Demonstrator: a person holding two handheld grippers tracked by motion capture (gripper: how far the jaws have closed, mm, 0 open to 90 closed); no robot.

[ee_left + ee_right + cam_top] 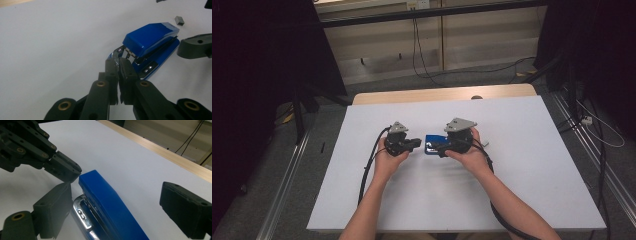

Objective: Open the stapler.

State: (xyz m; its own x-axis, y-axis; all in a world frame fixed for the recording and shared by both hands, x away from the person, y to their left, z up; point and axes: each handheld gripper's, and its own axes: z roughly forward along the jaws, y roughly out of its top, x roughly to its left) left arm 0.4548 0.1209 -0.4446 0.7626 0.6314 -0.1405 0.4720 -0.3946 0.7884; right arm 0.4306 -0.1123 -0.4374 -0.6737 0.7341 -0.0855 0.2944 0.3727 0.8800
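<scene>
Stapler (pixel 430 144) work is shown at an early stage: the blue stapler (pixel 151 40) lies flat on the white table (pixel 522 190), near its middle, with its top arm down and its metal front end exposed. Nothing has been lifted, and the top has not yet been raised, as far as can be seen. A small grey block (probably a strip of staples) (pixel 179 20) is seen lying apart on the table beyond the stapler's far end, so loading may be what is intended; that step would be left to do.

The left gripper (pixel 119 65) is closed to a narrow slit, and its tips are set against the stapler's metal nose (pixel 119 52). Whether a thin edge of that metal is pinched between the pads or merely touched cannot be told from the left gripper view. In the right gripper view the same closed tips (pixel 68 173) are seen just at the front corner of the blue top (pixel 105 195).

The right gripper (pixel 120 202) is held wide, with one finger (pixel 53 207) beside the stapler's chromed front and the other (pixel 185 207) well clear on the opposite side. The body is straddled but not pressed. A firm hold has yet to be taken.
</scene>
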